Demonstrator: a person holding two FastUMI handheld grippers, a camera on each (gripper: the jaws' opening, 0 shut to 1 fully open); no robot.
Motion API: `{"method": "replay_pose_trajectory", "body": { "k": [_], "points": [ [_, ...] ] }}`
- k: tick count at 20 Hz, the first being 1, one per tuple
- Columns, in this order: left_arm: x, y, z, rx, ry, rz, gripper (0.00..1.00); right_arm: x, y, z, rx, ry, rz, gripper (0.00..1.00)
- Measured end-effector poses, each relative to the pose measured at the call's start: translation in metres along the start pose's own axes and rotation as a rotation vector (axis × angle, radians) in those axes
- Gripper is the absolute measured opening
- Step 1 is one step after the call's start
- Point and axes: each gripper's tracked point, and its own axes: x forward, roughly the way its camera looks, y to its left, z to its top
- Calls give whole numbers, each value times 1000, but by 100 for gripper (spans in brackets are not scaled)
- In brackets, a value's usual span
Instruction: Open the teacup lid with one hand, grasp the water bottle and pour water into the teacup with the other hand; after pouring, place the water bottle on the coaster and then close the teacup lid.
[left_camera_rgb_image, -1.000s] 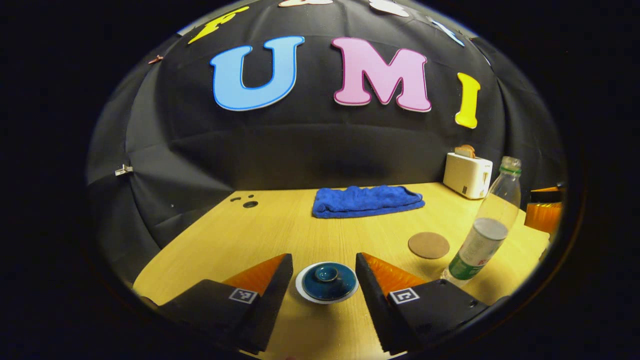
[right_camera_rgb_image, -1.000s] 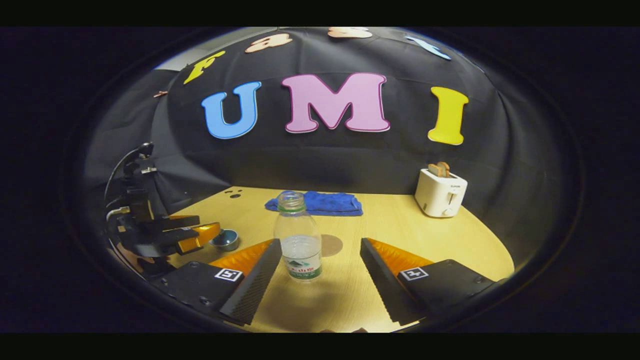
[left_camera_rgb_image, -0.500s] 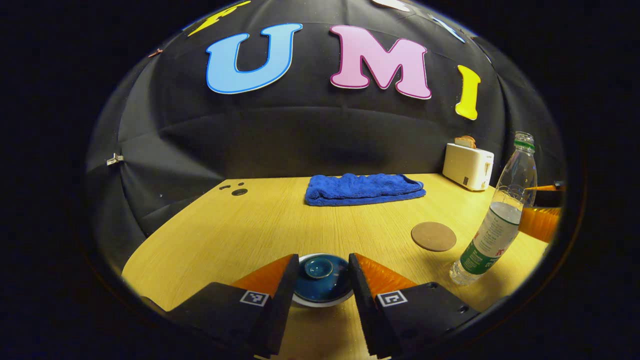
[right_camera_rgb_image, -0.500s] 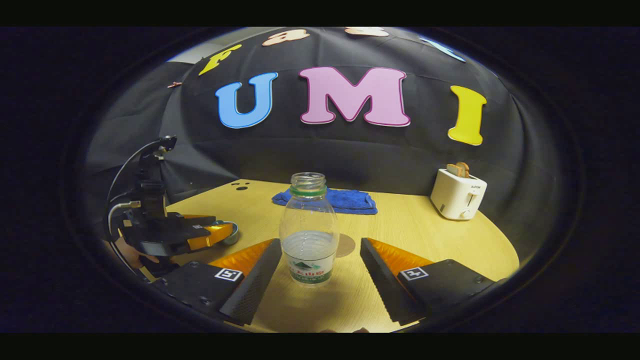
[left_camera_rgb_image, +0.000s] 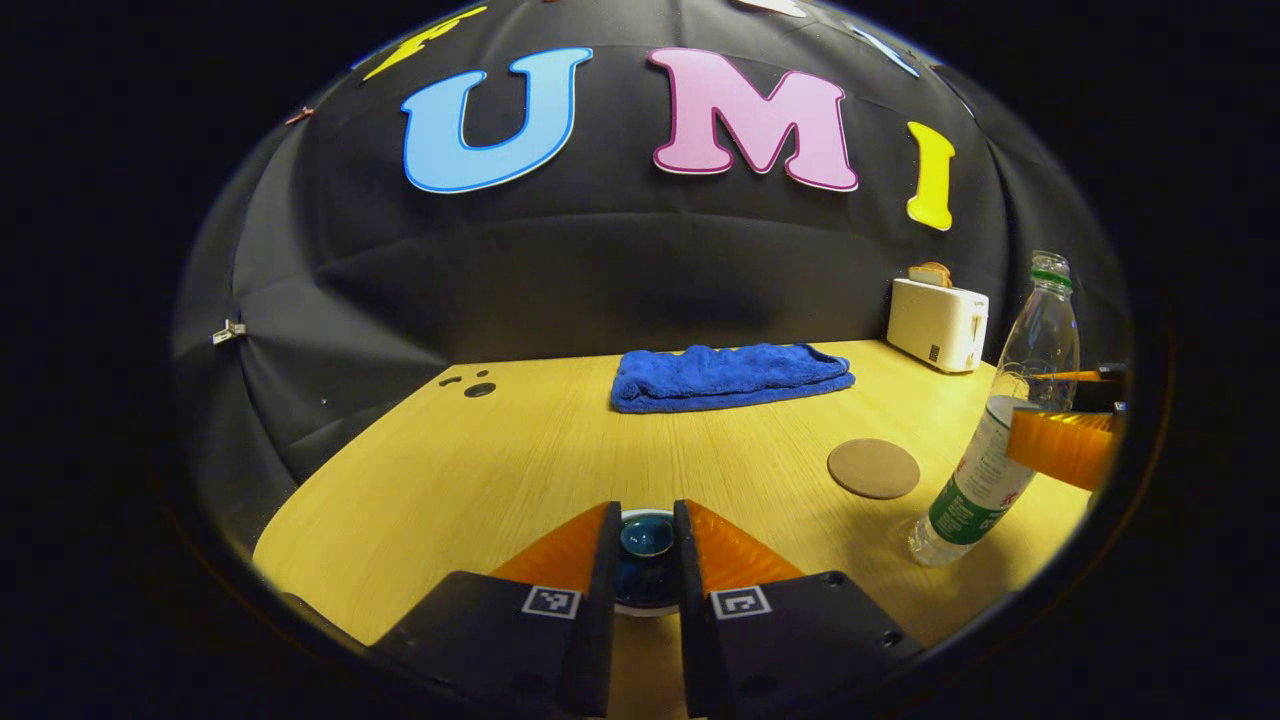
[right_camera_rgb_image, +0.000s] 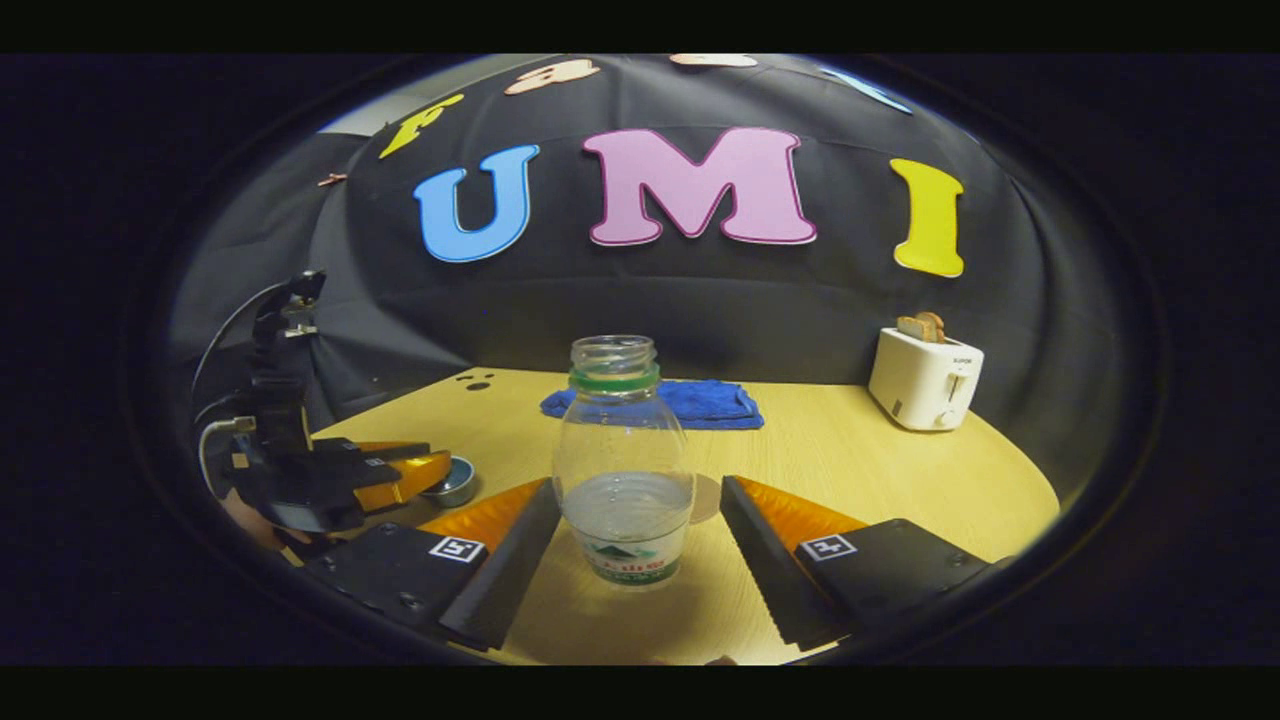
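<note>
- the left gripper (left_camera_rgb_image: 645, 545) is pinched in on the knob of the teacup lid (left_camera_rgb_image: 646, 537); both fingers look pressed against the knob, with the teacup (right_camera_rgb_image: 455, 481) beneath it at the 6 o'clock edge of the left gripper view.
- to do this step well, i would lift the lid straight up with the knob held level, so the cup is not dragged along the surface (left_camera_rgb_image: 500, 470), then carry it aside, clear of the mouth.
- the right gripper (right_camera_rgb_image: 640, 550) is spread wide, its fingers either side of the water bottle (right_camera_rgb_image: 622, 470) and not touching it; the bottle stands upright, uncapped, about a third full.
- for the grasp, closing on the labelled lower body looks safest, since thin plastic may flex and the open neck can spill.
- the coaster (left_camera_rgb_image: 873, 467) lies bare at about 2 o'clock from the cup, just beside the bottle, so the set-down spot is free.
- a folded blue towel (left_camera_rgb_image: 730, 375) lies at 12 o'clock near the wall and a white toaster (left_camera_rgb_image: 937, 322) at 1 o'clock; both are well apart from the cup and bottle.
- nothing stands between bottle and cup; the left gripper holding the lid is the one thing to keep out of the pour path.
</note>
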Motion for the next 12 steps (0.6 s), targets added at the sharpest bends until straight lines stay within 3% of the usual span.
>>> {"method": "replay_pose_trajectory", "body": {
  "k": [1, 9, 10, 11, 12],
  "points": [
    [0, 2, 1, -1, -6, 7, 27, 2, 0, -1, -4, -2, 1, 98],
    [-11, 10, 18, -44, -34, 33, 22, 11, -1, -7, 3, 3, -4, 98],
    [-17, 14, 26, -57, -50, 41, 25, 14, 0, -8, 8, 6, -5, 98],
    [-21, 18, 30, -61, -57, 48, 22, 18, 1, -9, 13, 6, 3, 98],
    [-27, 22, 32, -66, -60, 55, 29, 22, 4, -9, 11, 2, 9, 98]
  ]
}}
